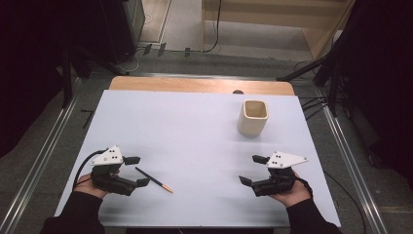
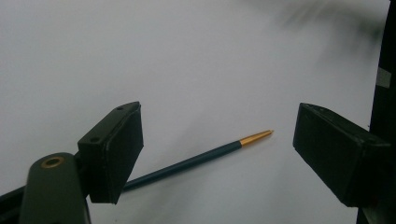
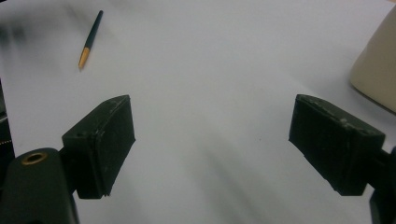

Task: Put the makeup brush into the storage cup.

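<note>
Left claw (image 1: 137,170) spread wide, gripping nothing, low over the white table (image 1: 195,126) with the dark pen (image 1: 154,180) lying flat just beside it, gold tip pointing away toward the table's middle. Right claw (image 1: 253,169) likewise wide open and empty, well apart from the pen, near the cream cup (image 1: 253,118) standing upright.

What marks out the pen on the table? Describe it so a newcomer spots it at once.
Start at the white table and go to its near left part, where the left gripper hovers open. The pen lies flat just beside those jaws. It is thin and dark with a gold tip, unlike the squat cream cup far right.
</note>
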Demonstrator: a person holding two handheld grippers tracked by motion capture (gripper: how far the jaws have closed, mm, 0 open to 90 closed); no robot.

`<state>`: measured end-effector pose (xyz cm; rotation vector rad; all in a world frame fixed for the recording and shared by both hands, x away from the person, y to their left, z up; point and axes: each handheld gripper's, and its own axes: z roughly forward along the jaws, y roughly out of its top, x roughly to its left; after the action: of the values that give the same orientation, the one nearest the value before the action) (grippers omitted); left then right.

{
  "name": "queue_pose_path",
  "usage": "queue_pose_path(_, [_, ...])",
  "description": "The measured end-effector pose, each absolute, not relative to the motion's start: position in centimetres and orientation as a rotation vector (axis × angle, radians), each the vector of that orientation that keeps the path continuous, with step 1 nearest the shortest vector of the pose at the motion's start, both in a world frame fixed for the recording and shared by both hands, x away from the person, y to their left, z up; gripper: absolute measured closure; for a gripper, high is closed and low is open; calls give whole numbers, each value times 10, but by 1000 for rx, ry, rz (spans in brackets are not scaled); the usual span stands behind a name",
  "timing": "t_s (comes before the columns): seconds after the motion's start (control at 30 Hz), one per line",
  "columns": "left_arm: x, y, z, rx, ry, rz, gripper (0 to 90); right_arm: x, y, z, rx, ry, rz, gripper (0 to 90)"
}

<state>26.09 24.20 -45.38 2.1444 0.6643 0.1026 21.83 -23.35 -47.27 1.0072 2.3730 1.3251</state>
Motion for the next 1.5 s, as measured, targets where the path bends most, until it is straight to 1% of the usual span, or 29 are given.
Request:
queue_pose_path(0.2, [261, 242, -454, 2145, 668, 100, 168, 220, -234, -474, 1035, 2379, 1311, 153])
queue_pose_path(0.57, [262, 243, -453, 2148, 675, 110, 168, 221, -235, -473, 1040, 2389, 1291, 193])
queue_pose_path(1.13, [265, 251, -452, 2122, 720, 105, 168, 221, -227, -471, 1012, 2399, 1293, 193])
queue_pose_path(1.5, [266, 252, -452, 2117, 722, 107, 168, 224, -214, -469, 977, 2419, 1306, 195])
